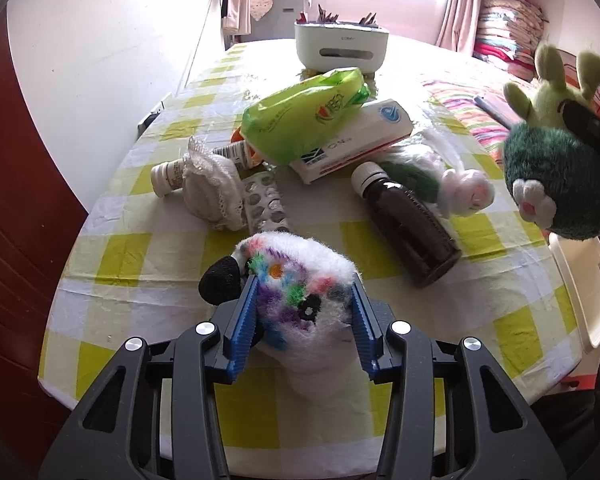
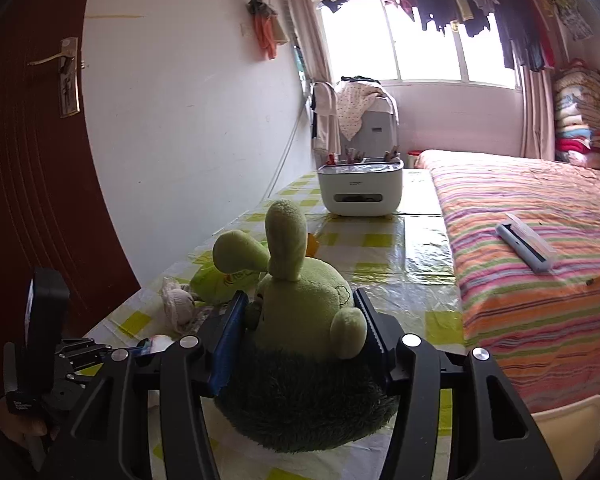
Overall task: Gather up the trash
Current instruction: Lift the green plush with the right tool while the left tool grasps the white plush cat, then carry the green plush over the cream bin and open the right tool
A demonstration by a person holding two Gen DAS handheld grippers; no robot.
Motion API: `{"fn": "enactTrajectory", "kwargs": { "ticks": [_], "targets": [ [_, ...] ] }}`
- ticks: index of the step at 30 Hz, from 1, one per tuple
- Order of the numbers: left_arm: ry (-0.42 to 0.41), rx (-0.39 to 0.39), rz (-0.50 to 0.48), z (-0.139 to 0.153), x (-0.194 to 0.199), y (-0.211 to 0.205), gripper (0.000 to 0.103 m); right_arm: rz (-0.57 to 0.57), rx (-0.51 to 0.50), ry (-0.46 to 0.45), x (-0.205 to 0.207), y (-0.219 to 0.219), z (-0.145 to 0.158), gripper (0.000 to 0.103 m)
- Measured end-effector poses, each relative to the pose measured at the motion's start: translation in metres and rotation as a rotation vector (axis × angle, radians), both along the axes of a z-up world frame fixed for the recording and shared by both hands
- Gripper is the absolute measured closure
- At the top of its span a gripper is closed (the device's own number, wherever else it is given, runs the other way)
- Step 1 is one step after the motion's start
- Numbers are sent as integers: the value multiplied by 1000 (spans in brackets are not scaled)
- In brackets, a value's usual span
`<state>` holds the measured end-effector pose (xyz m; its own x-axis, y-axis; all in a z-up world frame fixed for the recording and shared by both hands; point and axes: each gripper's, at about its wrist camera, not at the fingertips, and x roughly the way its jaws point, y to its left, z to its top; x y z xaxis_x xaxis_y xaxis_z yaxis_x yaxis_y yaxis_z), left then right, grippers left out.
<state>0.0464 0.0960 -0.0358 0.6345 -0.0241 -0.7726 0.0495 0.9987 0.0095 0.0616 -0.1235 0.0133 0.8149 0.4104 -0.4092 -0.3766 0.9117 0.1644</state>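
In the left wrist view my left gripper [image 1: 304,300] is shut on a white fluffy toy [image 1: 300,276] with coloured spots and a black ear; both blue pads press into its sides just above the checked tablecloth [image 1: 140,256]. In the right wrist view my right gripper [image 2: 300,312] is shut on a green plush toy [image 2: 300,300] with long pale ears, lifted over the table. That same toy [image 1: 560,184] hangs at the right edge of the left wrist view. Trash lies beyond: a green plastic bag [image 1: 304,116], a white medicine box [image 1: 356,140], a brown bottle [image 1: 408,220], a blister pack [image 1: 266,204].
A lace cloth bundle [image 1: 212,192], a small white bottle [image 1: 168,176] and a small pink-white plush [image 1: 464,192] lie among the trash. A white container [image 2: 360,192] stands at the table's far end. A striped bed [image 2: 540,240] borders the right side, a wall the left.
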Motion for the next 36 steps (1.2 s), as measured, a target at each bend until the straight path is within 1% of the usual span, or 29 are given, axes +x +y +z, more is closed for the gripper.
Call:
{"fn": "enactTrajectory", "kwargs": {
  "ticks": [12,22,27,36],
  "targets": [
    [-44,-14,-69,20,-11,-36,62,-97,34,-2,-12,-45,-2,51],
    [-54,-26,-183,27,-13,-80,62,-202,47,-9,-27,-85,-4,51],
    [-49,-35,-235,27,-12,-101,62,-246,52,17,-31,-101,-9,50],
    [-52,-51,-342,31,-14,-145,61,-332,47,30,-40,-124,-16,50]
  ]
}}
